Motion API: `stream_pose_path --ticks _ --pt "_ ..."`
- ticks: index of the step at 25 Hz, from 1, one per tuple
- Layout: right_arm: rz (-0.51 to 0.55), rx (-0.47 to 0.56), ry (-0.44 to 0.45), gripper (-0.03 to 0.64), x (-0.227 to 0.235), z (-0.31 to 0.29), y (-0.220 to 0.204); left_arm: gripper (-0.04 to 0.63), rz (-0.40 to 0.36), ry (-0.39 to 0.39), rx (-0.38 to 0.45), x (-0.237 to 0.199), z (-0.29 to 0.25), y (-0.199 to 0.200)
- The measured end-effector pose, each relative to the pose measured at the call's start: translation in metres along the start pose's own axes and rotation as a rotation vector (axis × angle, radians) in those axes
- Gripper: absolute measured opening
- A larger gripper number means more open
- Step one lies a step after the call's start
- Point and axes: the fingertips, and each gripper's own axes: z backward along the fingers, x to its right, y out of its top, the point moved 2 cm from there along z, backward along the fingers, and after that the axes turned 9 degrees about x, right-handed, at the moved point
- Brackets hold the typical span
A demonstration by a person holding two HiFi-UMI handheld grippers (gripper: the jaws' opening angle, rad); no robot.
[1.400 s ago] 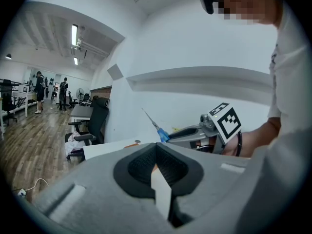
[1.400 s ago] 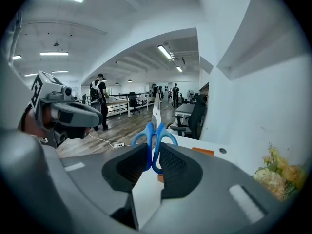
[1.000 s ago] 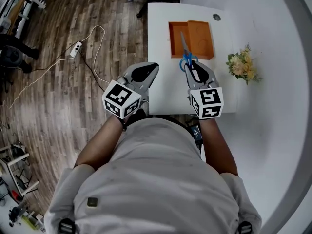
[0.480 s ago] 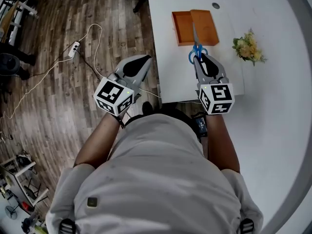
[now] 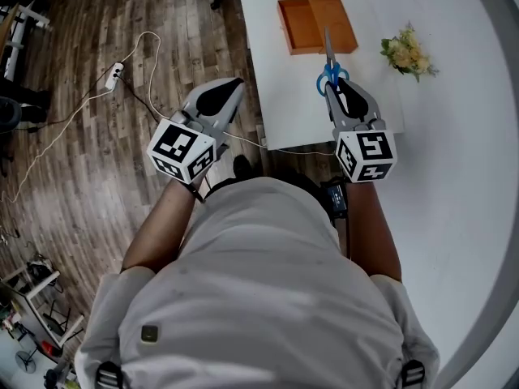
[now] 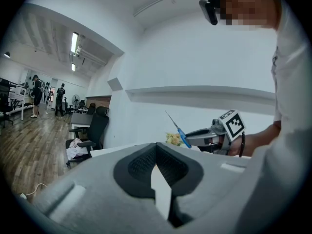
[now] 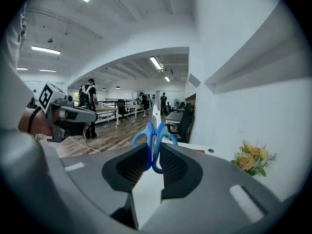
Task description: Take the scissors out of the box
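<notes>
The scissors have blue handles and point away from me, blades tilted upward. My right gripper is shut on their handles and holds them in the air over the white table, just in front of the open orange box. In the right gripper view the blue handles of the scissors sit pinched between the pads. My left gripper hangs shut with nothing in it, left of the table's edge over the wooden floor. From the left gripper view the scissors and the right gripper show to the right.
A small bunch of flowers lies on the white surface right of the box. A power strip with cables runs over the floor at the left. A black office chair stands beyond the table, with people far off in the room.
The right gripper has drawn back from the box with the scissors and lifted them. The left gripper has moved away to the left, off the table's edge.
</notes>
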Motion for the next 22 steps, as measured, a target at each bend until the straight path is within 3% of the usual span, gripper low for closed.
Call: stream_pose_path --ticks 22 --pt "0.001 0.049 0.146 0.097 0.048 0.139 -0.033 0.005 -0.032 0.049 -0.026 0.155 -0.039 -0.029"
